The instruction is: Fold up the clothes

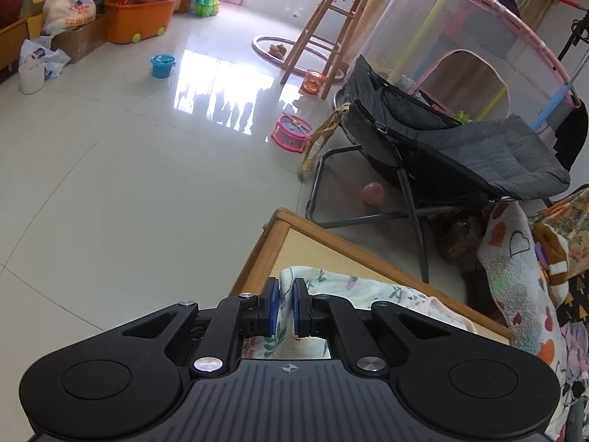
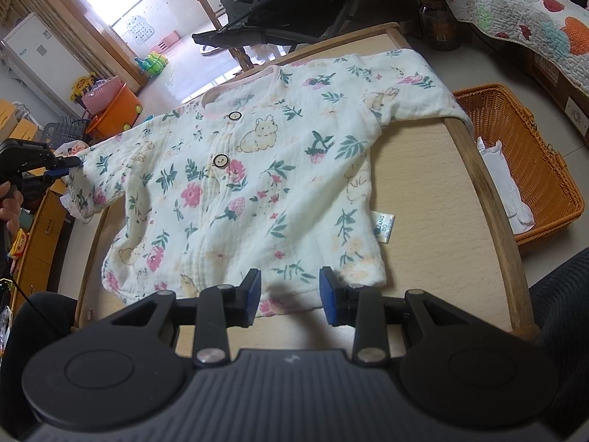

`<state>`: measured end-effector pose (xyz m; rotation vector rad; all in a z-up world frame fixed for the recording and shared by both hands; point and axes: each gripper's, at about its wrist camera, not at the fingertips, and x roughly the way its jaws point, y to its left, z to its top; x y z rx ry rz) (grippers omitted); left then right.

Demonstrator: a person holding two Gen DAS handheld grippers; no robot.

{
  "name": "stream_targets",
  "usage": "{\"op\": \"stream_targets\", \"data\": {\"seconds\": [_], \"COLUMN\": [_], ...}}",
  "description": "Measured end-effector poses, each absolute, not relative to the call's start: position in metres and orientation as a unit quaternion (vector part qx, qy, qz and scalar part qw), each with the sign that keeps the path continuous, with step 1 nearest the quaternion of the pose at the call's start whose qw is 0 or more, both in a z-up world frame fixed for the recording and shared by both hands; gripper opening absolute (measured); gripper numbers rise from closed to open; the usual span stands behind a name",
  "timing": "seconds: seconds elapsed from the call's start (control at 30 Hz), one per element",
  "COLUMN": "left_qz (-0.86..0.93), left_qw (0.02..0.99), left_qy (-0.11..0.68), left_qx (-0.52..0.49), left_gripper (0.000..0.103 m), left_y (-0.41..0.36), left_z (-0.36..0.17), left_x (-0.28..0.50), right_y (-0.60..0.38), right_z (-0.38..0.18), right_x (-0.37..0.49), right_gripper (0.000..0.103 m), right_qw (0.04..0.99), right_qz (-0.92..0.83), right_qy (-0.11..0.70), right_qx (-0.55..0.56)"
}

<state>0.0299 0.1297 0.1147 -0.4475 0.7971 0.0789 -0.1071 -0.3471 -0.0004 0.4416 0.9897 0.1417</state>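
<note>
A glossy pale tiled floor runs through a cluttered living room, with a small wood-rimmed worktop close to the person. On it lies a cream baby shirt printed with flowers, leaves and rabbits, front side up, two buttons down its placket and the pink-edged neckline toward the far edge. One sleeve reaches over the worktop's right rim toward an orange wicker basket on the floor, which holds something white. A size tag sticks out at the shirt's side seam.

The right wrist view takes in the whole shirt. The right gripper hovers at the hem with its jaws partly open, nothing between the blue pads, which stand either side of the hem's middle. At the left border of that view the left gripper pinches the end of the other sleeve, which is pulled out past the worktop's edge and lifted off it; a person's hand shows just below.

The left wrist view shows that grip from close up: the jaws of the left gripper are closed tight on a fold of the printed cloth, which bunches up between the pads. Only this view gives the room beyond: a grey folding chair, a wooden stool, a mesh playpen, an orange storage bin, a toy drum and a blue bucket. A heart-patterned quilt hangs at its right edge.
</note>
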Motion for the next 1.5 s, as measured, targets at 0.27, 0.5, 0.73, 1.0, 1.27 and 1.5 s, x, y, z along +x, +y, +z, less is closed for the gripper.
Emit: {"op": "stream_targets", "data": {"seconds": [0.27, 0.5, 0.73, 1.0, 1.27, 1.5], "left_qz": [0.048, 0.056, 0.062, 0.070, 0.088, 0.109], "left_qw": [0.896, 0.894, 0.892, 0.897, 0.904, 0.907], "left_qy": [0.397, 0.405, 0.410, 0.397, 0.383, 0.371], "left_qx": [-0.191, -0.184, -0.181, -0.180, -0.171, -0.166], "left_gripper": [0.008, 0.008, 0.008, 0.016, 0.019, 0.049], "left_y": [0.139, 0.151, 0.161, 0.162, 0.162, 0.166], "left_z": [0.108, 0.099, 0.091, 0.088, 0.090, 0.096], "left_x": [0.039, 0.044, 0.049, 0.049, 0.048, 0.044], "right_y": [-0.340, -0.337, -0.335, -0.334, -0.333, -0.333], "right_z": [0.002, 0.003, 0.003, 0.003, 0.003, 0.003], "right_x": [-0.106, -0.106, -0.105, -0.105, -0.105, -0.105], "right_gripper": [0.034, 0.034, 0.034, 0.035, 0.036, 0.036], "right_qw": [0.858, 0.861, 0.862, 0.863, 0.864, 0.864], "right_qz": [0.064, 0.062, 0.061, 0.061, 0.062, 0.062], "right_qy": [0.475, 0.476, 0.476, 0.476, 0.476, 0.476], "right_qx": [0.185, 0.171, 0.162, 0.157, 0.155, 0.155]}}
